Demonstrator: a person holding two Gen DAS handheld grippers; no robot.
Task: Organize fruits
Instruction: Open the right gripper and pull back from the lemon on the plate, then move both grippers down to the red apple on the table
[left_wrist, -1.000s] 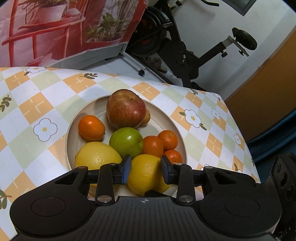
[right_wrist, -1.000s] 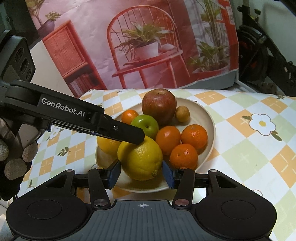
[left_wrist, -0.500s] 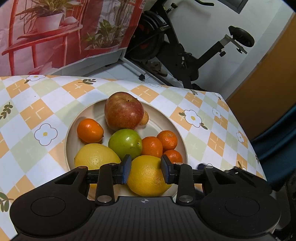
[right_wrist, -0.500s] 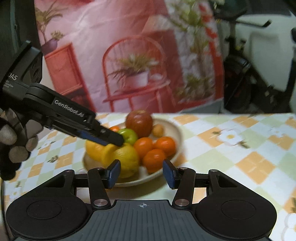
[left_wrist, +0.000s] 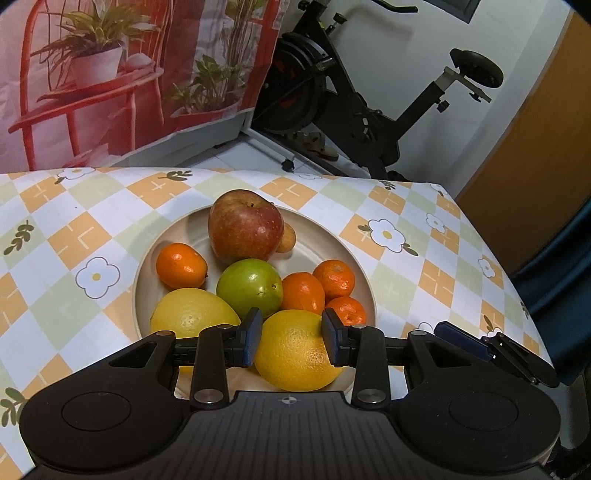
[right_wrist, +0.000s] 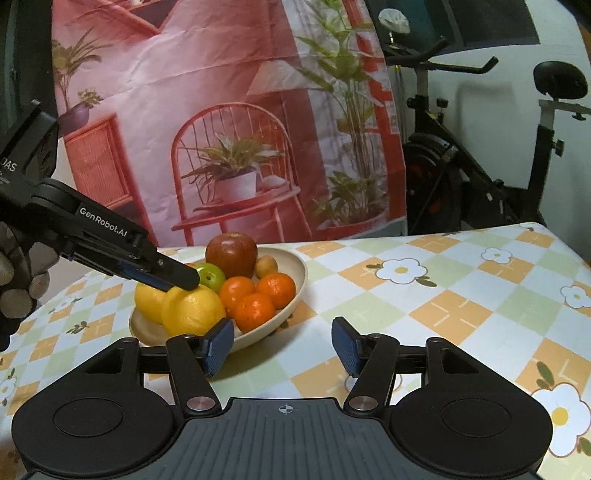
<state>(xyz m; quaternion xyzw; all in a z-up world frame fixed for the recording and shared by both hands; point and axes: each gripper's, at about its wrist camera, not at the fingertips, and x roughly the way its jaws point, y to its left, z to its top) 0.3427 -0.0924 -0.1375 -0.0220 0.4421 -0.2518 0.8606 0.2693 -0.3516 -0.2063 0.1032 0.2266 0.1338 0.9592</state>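
Note:
A beige plate (left_wrist: 354, 258) on the checked tablecloth holds a red apple (left_wrist: 245, 225), a green apple (left_wrist: 249, 284), several tangerines (left_wrist: 303, 291), a small brown fruit (left_wrist: 287, 240) and two yellow lemons. My left gripper (left_wrist: 291, 341) is shut on the near lemon (left_wrist: 295, 354), its pads against both sides. The other lemon (left_wrist: 192, 314) lies to its left. In the right wrist view the left gripper (right_wrist: 177, 282) reaches down onto that lemon (right_wrist: 194, 310). My right gripper (right_wrist: 282, 349) hovers in front of the plate (right_wrist: 295, 295); its jaws are opening with nothing between them.
One of the right gripper's fingers (left_wrist: 461, 341) shows at the plate's lower right. A gloved hand (right_wrist: 14, 280) holds the left gripper. An exercise bike (left_wrist: 351, 99) and a printed backdrop (left_wrist: 110, 74) stand behind the table. The table edge (left_wrist: 491, 251) runs close on the right.
My right gripper has drawn back from the plate and swung right, off the lemon it flanked, and its jaws have widened. The left gripper stays on the lemon.

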